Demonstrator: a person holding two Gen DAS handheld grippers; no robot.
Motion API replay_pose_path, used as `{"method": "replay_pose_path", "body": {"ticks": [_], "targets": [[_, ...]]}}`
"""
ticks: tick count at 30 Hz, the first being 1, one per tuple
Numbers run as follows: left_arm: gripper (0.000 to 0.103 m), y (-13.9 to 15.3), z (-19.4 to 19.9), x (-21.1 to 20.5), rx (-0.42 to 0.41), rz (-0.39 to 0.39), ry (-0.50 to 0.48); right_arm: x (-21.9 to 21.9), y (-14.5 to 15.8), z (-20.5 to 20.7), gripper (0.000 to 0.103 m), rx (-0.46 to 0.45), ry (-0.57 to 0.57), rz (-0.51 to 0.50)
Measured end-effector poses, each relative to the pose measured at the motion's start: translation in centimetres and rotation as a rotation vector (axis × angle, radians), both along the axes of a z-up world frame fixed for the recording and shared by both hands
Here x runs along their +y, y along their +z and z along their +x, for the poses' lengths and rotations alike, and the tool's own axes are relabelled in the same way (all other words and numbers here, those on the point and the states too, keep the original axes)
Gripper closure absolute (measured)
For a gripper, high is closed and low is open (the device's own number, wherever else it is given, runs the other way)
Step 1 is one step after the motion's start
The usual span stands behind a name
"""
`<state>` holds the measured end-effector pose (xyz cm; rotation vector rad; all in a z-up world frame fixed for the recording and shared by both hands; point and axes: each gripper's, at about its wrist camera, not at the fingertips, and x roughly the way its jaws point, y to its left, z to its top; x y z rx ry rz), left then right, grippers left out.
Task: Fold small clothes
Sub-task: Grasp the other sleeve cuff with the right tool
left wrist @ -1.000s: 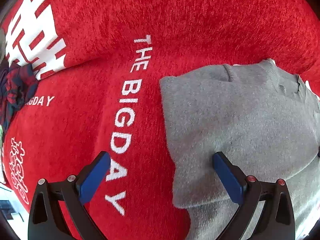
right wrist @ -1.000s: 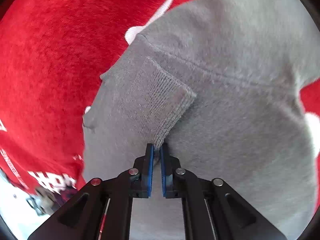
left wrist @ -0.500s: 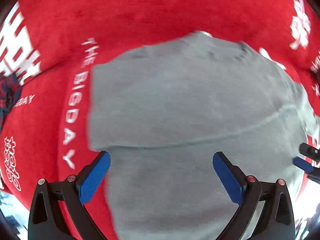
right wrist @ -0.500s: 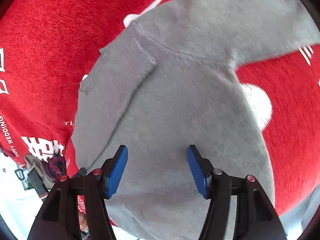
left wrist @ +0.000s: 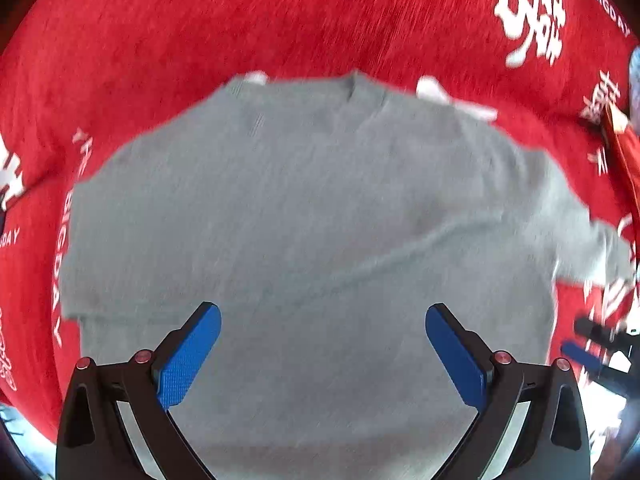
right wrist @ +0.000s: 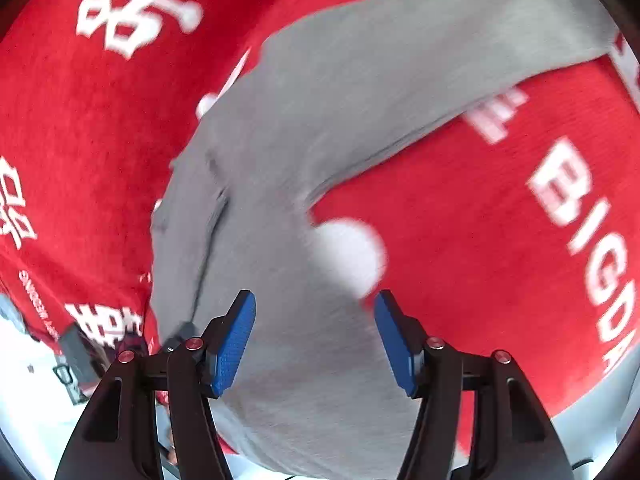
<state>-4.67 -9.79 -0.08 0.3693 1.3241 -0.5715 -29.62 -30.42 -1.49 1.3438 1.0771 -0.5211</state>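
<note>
A second ago the right tool [right wrist: 315, 336] was pinched on the one grey sweater [left wrist: 312, 216]; now both tools, left tool [left wrist: 323, 354] too, stand apart and empty. The sweater lies flat on the one red cloth [left wrist: 280, 20], one sleeve [right wrist: 460, 60] stretched to the far right.

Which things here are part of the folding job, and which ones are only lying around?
Part of the job:
- grey sweater
- left gripper, open
- right gripper, open

Only lying around:
- red printed cloth under the sweater
- white round spot on the cloth

Black left gripper [left wrist: 323, 344], right gripper [right wrist: 315, 336]; blue textured pads; red screws.
</note>
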Motion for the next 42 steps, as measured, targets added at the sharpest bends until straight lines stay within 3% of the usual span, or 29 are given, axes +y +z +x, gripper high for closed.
{"method": "replay_pose_path", "body": {"ticks": [6,9,14,22,35,36,38,40,42], "targets": [[0.000,-0.9,1.2,-5.7,-0.044,0.001,-0.015,-3.3,-0.2,-3.3,0.037,-0.005,-0.090,-0.010],[0.000,-2.7,1.0,-7.5,-0.023,0.054,-0.036,-5.0,-0.3,-4.9,0.037,-0.011,-0.145,-0.013],[0.000,-3.4,0.2,-8.0,-0.021,0.079,-0.058,-8.4,-0.2,-8.2,0.037,-0.010,-0.254,-0.065],[0.000,-1.4,-0.8,-8.2,0.004,0.046,-0.070,-14.6,-2.8,-15.1,0.037,-0.088,-0.626,-0.032],[0.000,-0.5,-3.0,-7.7,0.083,-0.001,-0.088,-16.1,-5.6,-16.8,0.039,-0.284,-0.852,0.089],[0.000,-0.5,-3.0,-7.4,0.087,-0.002,-0.082,-16.1,-5.7,-16.8,0.041,-0.303,-0.864,0.106],[0.000,-0.5,-3.1,-6.1,0.093,-0.004,-0.071,-16.0,-5.8,-16.6,0.072,-0.357,-0.873,0.126],[0.000,-0.3,-2.9,-5.2,0.101,-0.009,-0.059,-16.1,-5.6,-16.0,0.095,-0.418,-0.865,0.127],[0.000,0.0,-2.7,-4.1,0.105,-0.010,-0.049,-16.2,-4.9,-15.0,0.096,-0.465,-0.837,0.115]]}}
